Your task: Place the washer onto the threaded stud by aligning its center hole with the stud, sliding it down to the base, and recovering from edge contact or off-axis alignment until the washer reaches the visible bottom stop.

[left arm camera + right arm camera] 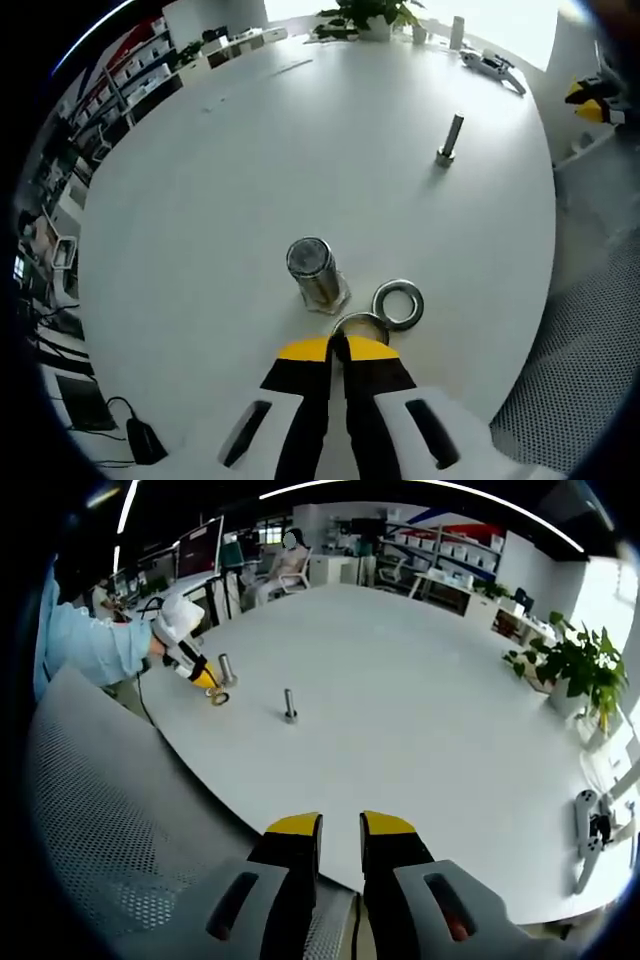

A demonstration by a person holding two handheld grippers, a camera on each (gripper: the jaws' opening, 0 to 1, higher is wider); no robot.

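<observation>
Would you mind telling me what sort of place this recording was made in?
Most likely an open-plan office or lab: a large white table carries the work, storage shelves line the far wall, a monitor stands on a desk behind, and a potted plant sits by the window.

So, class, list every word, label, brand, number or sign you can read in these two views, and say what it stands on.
None can be read.
The monitor shows only a dark red screen, no legible text.
The shelf boxes are too small and blurred to show any labels.
The washer, the stud, the metal cylinder and the left gripper bear no visible marking.
</observation>
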